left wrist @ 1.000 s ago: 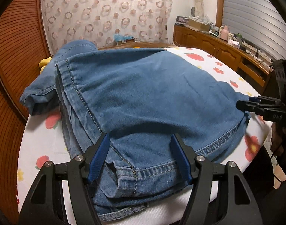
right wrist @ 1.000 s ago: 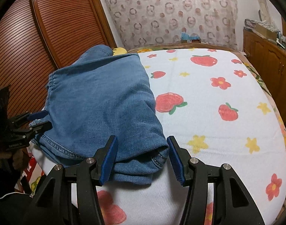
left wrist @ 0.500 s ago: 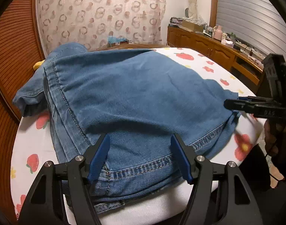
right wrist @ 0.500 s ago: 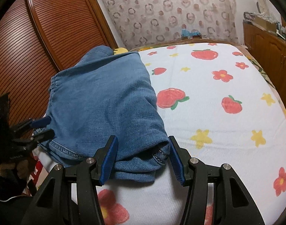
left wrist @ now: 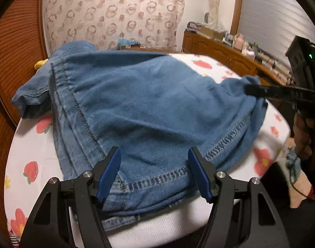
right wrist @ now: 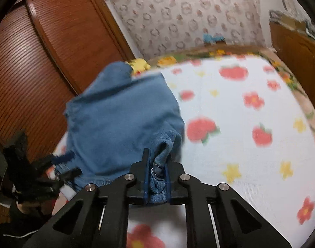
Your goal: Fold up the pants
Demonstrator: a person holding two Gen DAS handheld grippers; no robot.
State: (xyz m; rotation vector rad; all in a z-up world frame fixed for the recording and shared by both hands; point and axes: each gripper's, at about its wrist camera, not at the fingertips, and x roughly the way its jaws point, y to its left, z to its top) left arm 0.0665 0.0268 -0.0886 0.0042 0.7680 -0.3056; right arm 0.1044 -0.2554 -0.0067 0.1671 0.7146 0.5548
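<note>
pants (left wrist: 149, 111): one pair, blue denim, already folded at least once into a thick bundle, lay on the near left corner of a bed (right wrist: 240, 107) covered in a white strawberry-and-flower sheet, beside a slatted wooden wardrobe (right wrist: 33, 66). step in hand: start of a further fold. the right gripper (right wrist: 157, 171) had just closed its jaws on the near right corner of the bundle, a stitched hem bunched between the pads, and that corner stood raised off the sheet. the left gripper (left wrist: 155, 171) had fingers spread, straddling the near hem at the opposite corner, pinching nothing. next move, as judged: the left jaws needed to close on their corner so both corners could be carried together toward the far edge. condition: soft washed cloth, contrast stitching along hems, gathered band at left, one loose end poking out at the far left; the layers underneath possibly uneven, though blur made that hard to confirm.
</note>
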